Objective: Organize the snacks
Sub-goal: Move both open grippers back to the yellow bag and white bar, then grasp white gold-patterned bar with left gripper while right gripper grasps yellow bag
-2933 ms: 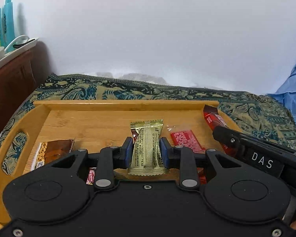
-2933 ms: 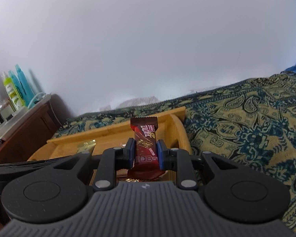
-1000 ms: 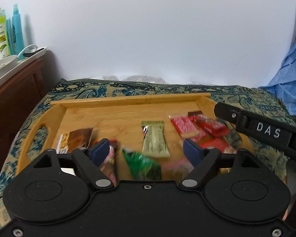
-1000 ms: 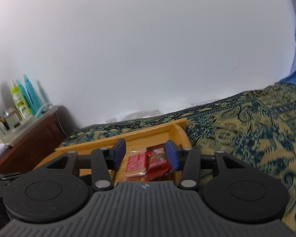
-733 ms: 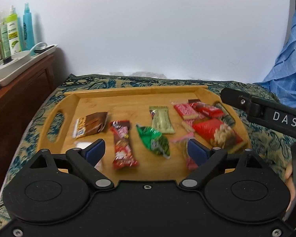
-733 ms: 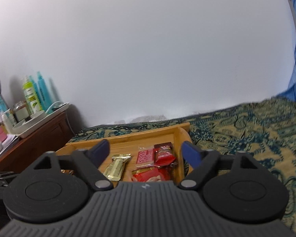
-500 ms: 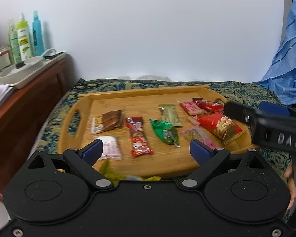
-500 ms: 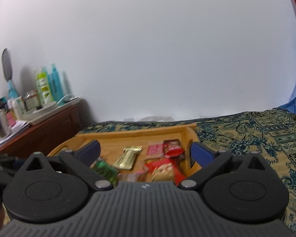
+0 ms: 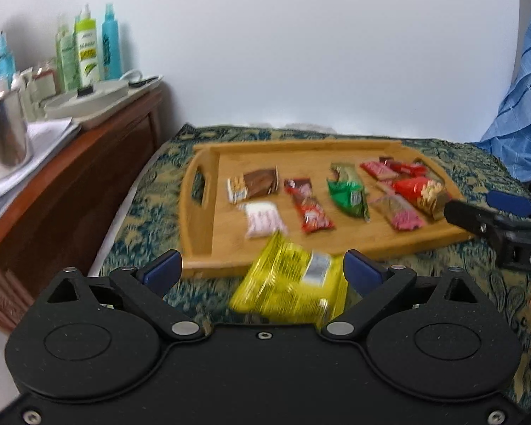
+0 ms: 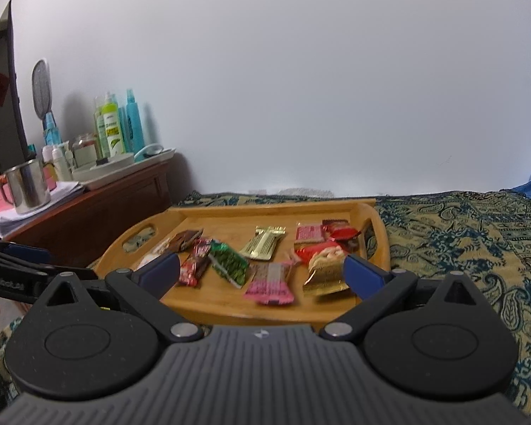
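Observation:
A wooden tray (image 9: 194, 212) lies on the patterned cloth and holds several wrapped snacks. Among them are a green packet (image 9: 348, 196), a red bar (image 9: 309, 209), a brown packet (image 9: 255, 184) and a pink bar (image 9: 400, 212). A blurred yellow packet (image 9: 293, 283) lies in front of the tray, partly over its near rim. It shows between the fingers of my open left gripper (image 9: 262, 271), close to the right one. My right gripper (image 10: 262, 271) is open and empty, back from the tray (image 10: 265, 209). There a gold bar (image 10: 263, 242) lies mid-tray.
A wooden dresser (image 9: 74, 163) at the left carries bottles (image 9: 86, 53), a white dish and a steel mug (image 10: 28, 186). Blue striped fabric (image 9: 524, 106) hangs at the right. The patterned cloth (image 10: 460, 248) runs on to the right of the tray.
Both grippers have let go of their bars, opened wide and drawn back from the tray. The gold bar and the dark red bar now lie on it. The yellow packet has come into view.

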`<state>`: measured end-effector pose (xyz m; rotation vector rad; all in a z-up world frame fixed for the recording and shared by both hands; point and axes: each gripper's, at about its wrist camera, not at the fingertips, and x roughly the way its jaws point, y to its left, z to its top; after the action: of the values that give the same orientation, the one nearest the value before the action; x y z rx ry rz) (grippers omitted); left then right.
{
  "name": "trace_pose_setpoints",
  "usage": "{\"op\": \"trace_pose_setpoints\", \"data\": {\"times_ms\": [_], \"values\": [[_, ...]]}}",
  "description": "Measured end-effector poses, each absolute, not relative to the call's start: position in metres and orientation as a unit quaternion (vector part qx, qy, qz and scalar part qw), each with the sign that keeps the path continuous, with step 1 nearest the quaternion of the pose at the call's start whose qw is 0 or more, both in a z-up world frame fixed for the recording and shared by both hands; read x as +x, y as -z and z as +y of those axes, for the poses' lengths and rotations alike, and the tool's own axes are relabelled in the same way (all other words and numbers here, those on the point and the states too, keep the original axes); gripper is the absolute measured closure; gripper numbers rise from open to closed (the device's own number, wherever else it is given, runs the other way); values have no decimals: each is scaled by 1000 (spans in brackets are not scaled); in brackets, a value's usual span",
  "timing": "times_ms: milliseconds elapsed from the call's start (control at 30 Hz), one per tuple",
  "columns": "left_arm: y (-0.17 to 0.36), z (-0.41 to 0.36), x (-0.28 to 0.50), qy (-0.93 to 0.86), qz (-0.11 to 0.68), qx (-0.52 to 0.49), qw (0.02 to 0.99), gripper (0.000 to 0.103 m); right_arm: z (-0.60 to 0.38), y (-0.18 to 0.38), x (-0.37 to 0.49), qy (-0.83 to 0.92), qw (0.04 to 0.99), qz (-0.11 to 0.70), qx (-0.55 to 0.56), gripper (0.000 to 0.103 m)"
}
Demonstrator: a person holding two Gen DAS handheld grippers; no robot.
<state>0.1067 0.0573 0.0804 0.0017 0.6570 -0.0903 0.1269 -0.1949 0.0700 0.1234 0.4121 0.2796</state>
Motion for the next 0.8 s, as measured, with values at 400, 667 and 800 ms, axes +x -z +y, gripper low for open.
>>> {"op": "trace_pose_setpoints", "data": {"times_ms": [400,667,800], "values": [[-25,57,88,43,327,12,944,5,-177,-57,141,-185,948,251,61,0],[-6,58,91,79,328,3,941,7,-160,-46,164,-244,902,336,114,0],[-4,58,98,86,327,9,941,10,-147,-39,172,-259,881,369,141,0]]}}
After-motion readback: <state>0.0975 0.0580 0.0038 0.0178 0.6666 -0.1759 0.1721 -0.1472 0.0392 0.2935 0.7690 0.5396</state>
